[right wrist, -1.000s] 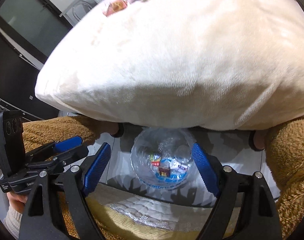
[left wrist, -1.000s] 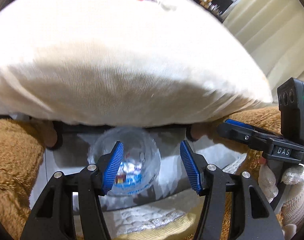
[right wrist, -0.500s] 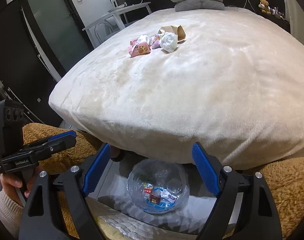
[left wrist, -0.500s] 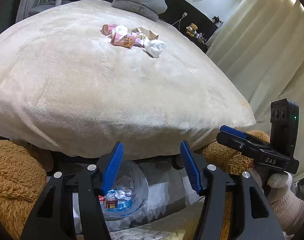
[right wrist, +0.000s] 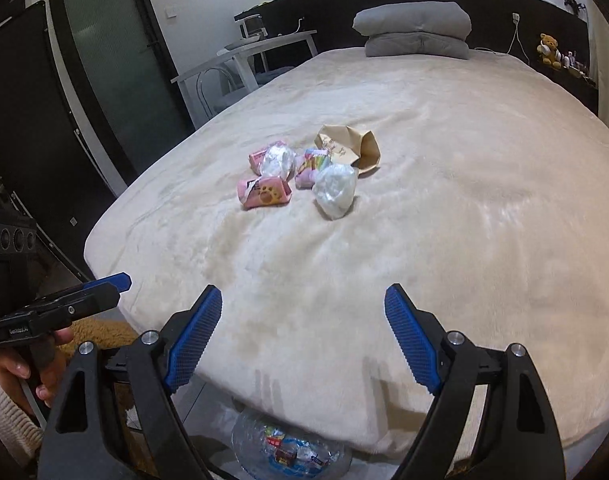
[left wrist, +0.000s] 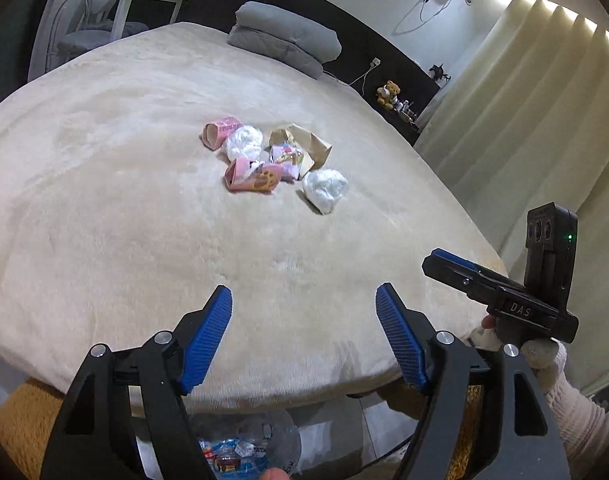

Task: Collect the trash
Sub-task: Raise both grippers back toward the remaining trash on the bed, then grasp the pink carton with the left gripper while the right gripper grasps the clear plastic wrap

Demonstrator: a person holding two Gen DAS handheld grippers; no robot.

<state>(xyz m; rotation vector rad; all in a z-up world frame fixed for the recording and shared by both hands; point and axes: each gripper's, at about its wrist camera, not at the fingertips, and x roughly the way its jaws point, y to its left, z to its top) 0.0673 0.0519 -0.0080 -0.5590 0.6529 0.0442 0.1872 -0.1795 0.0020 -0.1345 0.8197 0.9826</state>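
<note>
A small heap of trash lies in the middle of the cream bed: pink wrappers, crumpled clear plastic, a brown paper bag. A clear trash bag holding wrappers sits on the floor below the bed's near edge; it also shows in the left wrist view. My left gripper is open and empty above the near edge. My right gripper is open and empty too, beside it.
A grey folded pillow lies at the head of the bed. A white desk and chair stand at the left. Curtains hang at the right. A brown fluffy rug covers the floor at the foot.
Both grippers have risen from floor level, looking at the trash bag under the bed edge, to above the bed, so the trash heap is now in view. Both stayed open.
</note>
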